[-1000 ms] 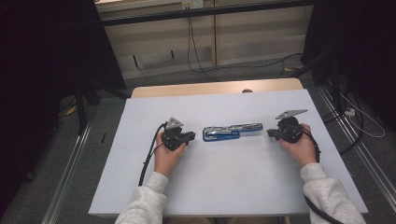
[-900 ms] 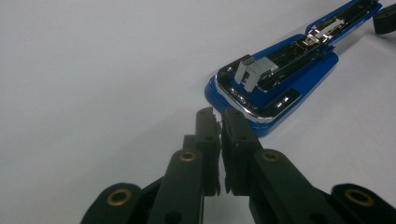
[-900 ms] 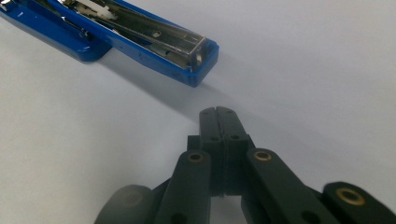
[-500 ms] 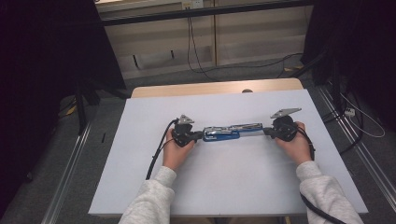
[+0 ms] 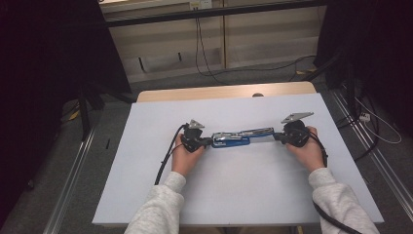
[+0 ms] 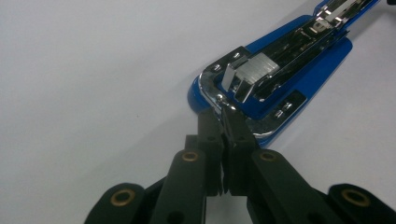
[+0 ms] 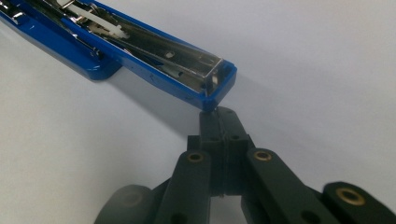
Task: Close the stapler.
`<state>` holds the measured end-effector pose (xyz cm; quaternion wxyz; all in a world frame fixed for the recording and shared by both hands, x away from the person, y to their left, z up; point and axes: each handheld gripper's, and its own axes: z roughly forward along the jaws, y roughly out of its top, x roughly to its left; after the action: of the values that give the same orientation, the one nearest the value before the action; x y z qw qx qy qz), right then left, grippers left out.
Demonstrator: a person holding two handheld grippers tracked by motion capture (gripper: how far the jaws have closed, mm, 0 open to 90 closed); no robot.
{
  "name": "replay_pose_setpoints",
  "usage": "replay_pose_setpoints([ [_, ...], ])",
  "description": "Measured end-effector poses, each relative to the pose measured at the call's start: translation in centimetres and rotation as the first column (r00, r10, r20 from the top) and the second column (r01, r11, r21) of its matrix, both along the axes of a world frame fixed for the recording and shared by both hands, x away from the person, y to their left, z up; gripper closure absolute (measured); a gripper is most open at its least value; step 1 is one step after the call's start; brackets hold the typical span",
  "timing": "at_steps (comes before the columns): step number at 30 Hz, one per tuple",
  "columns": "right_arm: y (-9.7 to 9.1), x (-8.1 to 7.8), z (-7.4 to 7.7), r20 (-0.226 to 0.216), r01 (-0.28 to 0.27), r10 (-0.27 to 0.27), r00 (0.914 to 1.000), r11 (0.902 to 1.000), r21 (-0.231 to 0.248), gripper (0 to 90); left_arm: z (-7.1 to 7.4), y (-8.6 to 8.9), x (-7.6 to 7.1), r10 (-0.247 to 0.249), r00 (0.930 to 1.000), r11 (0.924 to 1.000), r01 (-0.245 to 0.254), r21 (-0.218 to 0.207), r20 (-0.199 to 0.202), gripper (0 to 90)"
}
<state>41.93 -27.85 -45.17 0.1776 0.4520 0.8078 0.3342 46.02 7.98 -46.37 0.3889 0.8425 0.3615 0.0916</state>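
Pinching an opened blue stapler (image 5: pixel 242 137) from both ends, I have it lying flat near the middle of the white counter (image 5: pixel 243 195), its long axis running from 9 o'clock to 3 o'clock in the high view. My left gripper (image 5: pixel 208 142) meets the stapler at its 9 o'clock end; in the left gripper view (image 6: pixel 223 114) the jaws stand nearly closed, their tips pressed on the chrome rim at the hinge end of the stapler (image 6: pixel 275 79), so I judge them clamped on that thin edge. My right gripper (image 5: pixel 277 137) meets the 3 o'clock end; in the right gripper view (image 7: pixel 217 116) the jaws are together with no gap visible, touching the blue tip of the stapler (image 7: pixel 154 56) from below. Whether they pinch that tip or merely butt against it, I cannot tell. Progress, as I judge it: both approaches are done and contact is made; any lifting, folding shut or shifting of the stapler remains. No brand, label or legible writing appears on the stapler or grippers.
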Motion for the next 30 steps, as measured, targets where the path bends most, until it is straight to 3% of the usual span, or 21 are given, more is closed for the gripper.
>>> replay_pose_setpoints([
  [9, 0.0, 0.0, 0.2, 0.01, -0.004, 0.004, 0.9999, 0.9999, 0.013, 90.0, -0.1, -0.1, 0.1, 0.014, 0.9999, 0.9999, -0.014, -0.007, 0.001, 87.3],
  [12, 0.1, 0.0, 0.4, 0.015, -0.007, 0.007, 0.9999, 0.9998, 0.016, 89.8, 0.0, -0.1, 0.2, 0.004, 0.9999, 0.9999, -0.004, 0.012, 0.011, 87.4],
  [23, 0.8, 0.0, 0.9, 0.046, -0.036, 0.034, 0.9984, 0.9985, 0.041, 89.1, 0.1, -0.2, 0.4, 0.001, 0.9999, 0.9997, -0.001, 0.025, 0.014, 87.1],
  [24, 0.9, -0.1, 0.9, 0.047, -0.036, 0.034, 0.9983, 0.9985, 0.041, 89.0, 0.0, -0.3, 0.3, 0.017, 0.9998, 0.9998, -0.017, 0.011, 0.012, 87.2],
  [30, 1.0, -0.1, 0.8, 0.042, -0.031, 0.028, 0.9987, 0.9979, 0.056, 80.3, 0.1, -0.2, 0.4, 0.003, 0.9999, 0.9996, -0.003, 0.027, 0.013, 86.7],
])
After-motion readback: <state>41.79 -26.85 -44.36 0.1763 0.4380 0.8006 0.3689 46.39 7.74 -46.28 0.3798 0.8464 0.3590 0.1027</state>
